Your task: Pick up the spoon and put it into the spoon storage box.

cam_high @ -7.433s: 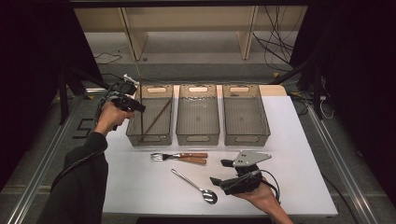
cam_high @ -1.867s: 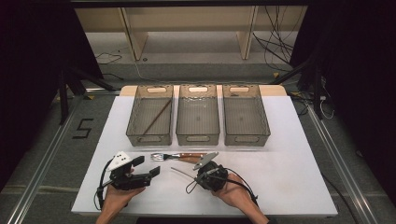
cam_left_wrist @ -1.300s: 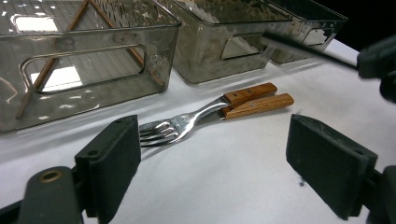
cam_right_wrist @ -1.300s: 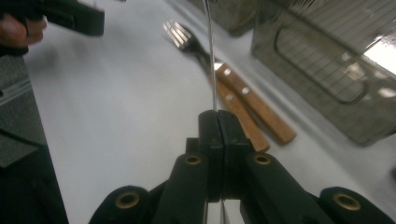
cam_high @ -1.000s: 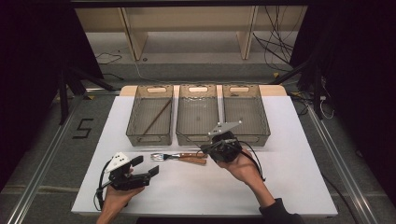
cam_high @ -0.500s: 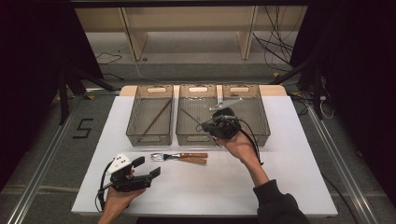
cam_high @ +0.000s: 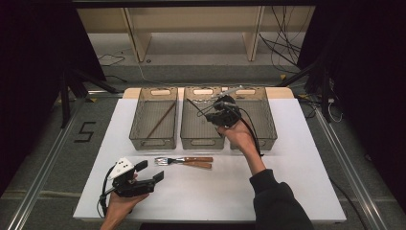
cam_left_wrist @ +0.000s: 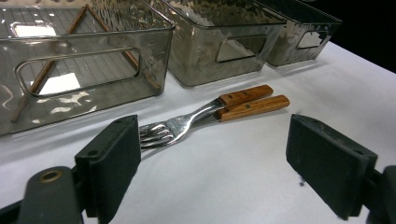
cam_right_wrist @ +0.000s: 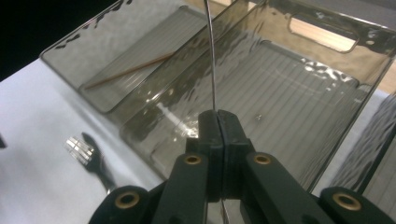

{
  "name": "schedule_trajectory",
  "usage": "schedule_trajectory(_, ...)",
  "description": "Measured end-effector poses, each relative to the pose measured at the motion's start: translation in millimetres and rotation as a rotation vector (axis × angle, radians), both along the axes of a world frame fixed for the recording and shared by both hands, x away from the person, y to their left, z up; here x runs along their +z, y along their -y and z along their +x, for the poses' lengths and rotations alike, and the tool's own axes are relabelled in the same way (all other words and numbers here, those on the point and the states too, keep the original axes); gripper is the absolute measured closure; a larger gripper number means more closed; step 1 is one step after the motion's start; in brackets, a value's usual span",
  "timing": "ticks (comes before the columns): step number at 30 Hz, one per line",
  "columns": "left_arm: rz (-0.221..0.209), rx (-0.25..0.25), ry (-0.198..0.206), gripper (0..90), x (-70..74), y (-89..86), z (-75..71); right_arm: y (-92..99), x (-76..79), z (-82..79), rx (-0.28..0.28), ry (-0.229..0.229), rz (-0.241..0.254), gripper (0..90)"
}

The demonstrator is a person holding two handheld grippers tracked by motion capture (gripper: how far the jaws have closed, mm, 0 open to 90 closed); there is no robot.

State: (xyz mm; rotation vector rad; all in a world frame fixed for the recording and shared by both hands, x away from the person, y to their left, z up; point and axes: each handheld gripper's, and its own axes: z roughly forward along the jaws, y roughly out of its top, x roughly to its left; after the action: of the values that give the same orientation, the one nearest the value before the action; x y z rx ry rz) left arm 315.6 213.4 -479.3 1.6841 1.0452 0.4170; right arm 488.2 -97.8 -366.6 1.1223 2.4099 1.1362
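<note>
Right gripper (cam_high: pixel 216 111) has its jaws clamped together on a thin spoon (cam_right_wrist: pixel 212 56), held over the middle bin (cam_high: pixel 205 139), likely sorting cutlery by type, while left gripper (cam_left_wrist: pixel 233 158) waits, jaws wide apart, aimed at the forks (cam_left_wrist: pixel 205 114) on the desk (cam_high: pixel 201 191).

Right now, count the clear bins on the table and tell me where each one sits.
3, side by side along the table's far edge: the left bin holding a chopstick, the middle bin under the right gripper, and the right bin.
</note>
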Motion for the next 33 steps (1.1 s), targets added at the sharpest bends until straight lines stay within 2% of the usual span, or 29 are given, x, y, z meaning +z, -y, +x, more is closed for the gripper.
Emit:
schedule_trajectory(6, -0.003, -0.007, 0.006, 17.6, 0.2, 0.3, -0.4, -2.8, 1.7, 16.8, -0.047, -0.010, 0.000, 90.0)
schedule_trajectory(18, 0.002, -0.015, 0.005, 17.6, 0.0, 0.7, -0.4, -12.3, -11.4, 38.8, -0.109, -0.037, -0.017, 90.0)
schedule_trajectory(33, -0.003, -0.015, 0.007, 17.6, -0.5, 1.2, -0.2, -23.1, -29.6, 49.2, -0.131, -0.073, -0.039, 90.0)
